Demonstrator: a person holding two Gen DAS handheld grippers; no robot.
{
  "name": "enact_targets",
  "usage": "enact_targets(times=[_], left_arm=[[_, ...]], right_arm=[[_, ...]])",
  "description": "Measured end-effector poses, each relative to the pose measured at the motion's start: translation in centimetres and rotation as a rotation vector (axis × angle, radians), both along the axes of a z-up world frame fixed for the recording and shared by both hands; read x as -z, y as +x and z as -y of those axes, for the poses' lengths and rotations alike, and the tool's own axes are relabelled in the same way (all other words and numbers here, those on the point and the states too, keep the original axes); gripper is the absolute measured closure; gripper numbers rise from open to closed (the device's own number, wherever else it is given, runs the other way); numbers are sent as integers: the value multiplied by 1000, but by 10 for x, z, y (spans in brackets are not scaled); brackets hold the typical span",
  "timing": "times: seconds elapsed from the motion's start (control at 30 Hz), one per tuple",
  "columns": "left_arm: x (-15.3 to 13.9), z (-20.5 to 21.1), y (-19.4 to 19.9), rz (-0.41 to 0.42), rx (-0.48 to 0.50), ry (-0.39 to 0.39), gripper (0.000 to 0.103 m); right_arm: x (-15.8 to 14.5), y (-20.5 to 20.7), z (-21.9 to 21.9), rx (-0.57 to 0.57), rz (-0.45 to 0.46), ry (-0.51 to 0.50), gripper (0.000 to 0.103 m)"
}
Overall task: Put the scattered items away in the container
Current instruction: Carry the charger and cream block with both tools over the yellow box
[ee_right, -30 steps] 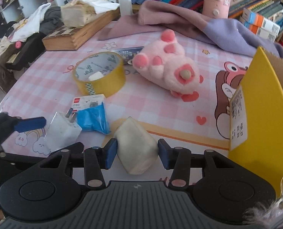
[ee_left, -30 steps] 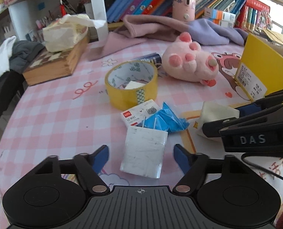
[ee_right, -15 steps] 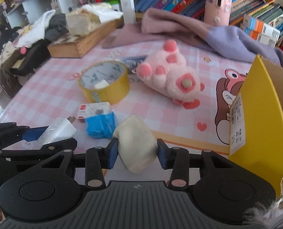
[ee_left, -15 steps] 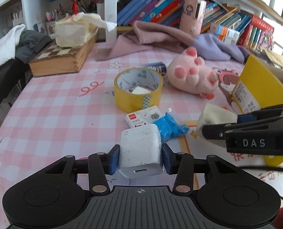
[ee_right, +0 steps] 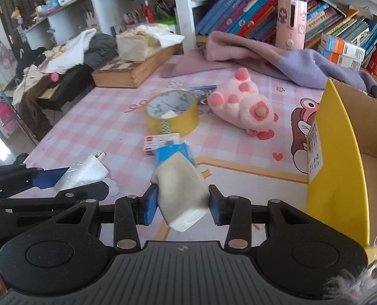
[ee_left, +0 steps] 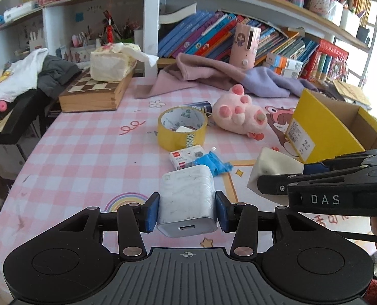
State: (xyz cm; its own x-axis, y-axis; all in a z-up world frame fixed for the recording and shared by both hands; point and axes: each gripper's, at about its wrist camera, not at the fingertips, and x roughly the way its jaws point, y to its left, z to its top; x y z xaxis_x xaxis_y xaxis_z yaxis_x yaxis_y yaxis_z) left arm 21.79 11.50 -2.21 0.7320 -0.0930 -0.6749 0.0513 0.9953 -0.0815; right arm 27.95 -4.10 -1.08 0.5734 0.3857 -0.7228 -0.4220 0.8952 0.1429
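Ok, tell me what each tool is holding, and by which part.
The left tool clamps the white plug-in charger block across its two flat sides, near the port end. The right tool pinches the cream rounded soft pouch across its sides.

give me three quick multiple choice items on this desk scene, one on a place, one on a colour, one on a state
1. Where is the roll of tape?
A. inside the cardboard box
B. on the checked tablecloth, beside the pink plush toy
C. on the chessboard box

2. What colour is the outside of the cardboard box?
A. yellow
B. green
C. red

3. What is the left tool doing?
A. standing open over nothing
B. gripping the tape roll
C. shut on the white charger

Answers:
1 B: the roll lies on the tablecloth just left of the plush toy.
2 A: its outer wall is yellow; the inside is plain brown.
3 C: both blue pads press the sides of the charger.
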Motion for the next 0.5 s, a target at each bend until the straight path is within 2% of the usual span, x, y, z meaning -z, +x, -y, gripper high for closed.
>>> enact_targets(times=[0.5], left_arm=[[-38, -17, -97, 90, 18, -103, 59]], right_arm=[[-32, -102, 3, 4, 63, 12, 64]])
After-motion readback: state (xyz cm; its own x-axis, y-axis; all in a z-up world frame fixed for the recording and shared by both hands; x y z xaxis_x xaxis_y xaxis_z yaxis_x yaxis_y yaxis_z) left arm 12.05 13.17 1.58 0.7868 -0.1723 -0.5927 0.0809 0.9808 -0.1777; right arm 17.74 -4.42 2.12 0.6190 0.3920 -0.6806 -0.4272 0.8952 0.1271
